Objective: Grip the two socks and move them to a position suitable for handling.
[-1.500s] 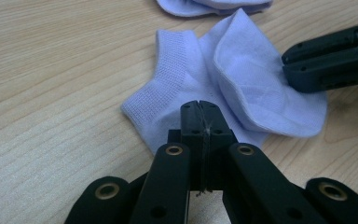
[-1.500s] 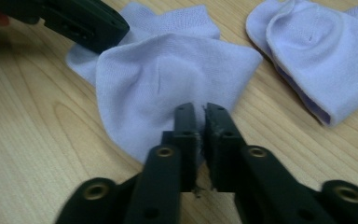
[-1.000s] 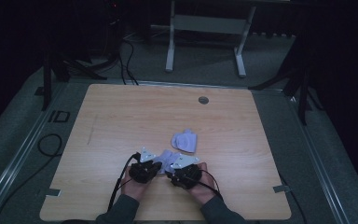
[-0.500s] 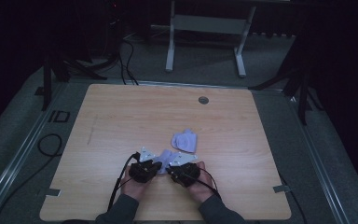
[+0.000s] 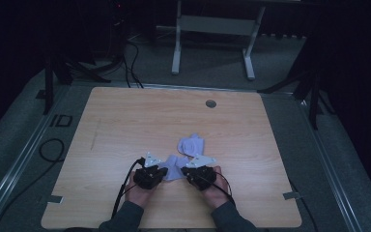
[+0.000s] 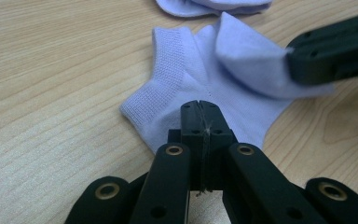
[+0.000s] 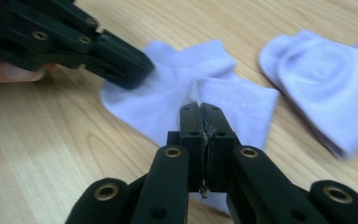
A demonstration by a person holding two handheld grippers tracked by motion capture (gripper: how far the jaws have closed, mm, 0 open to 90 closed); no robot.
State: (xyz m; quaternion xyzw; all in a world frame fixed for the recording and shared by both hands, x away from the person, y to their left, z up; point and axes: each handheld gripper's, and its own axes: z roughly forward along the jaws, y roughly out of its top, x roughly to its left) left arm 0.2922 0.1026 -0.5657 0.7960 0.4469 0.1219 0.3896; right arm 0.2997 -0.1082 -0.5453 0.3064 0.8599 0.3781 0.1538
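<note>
Dim high view, dark surroundings; brighter close-ups, softly blurred at far edges.

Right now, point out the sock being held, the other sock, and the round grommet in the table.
held sock (image 6: 186, 74), left gripper view, ribbed cuff.
other sock (image 7: 326, 79), right gripper view, middle of the fabric.
round grommet (image 5: 211, 103), high view, its centre.

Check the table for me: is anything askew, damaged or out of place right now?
Nothing damaged. The near sock lies partly folded, one flap doubled over, with both the left gripper and right gripper shut on it. The second sock sits crumpled just beyond.
</note>
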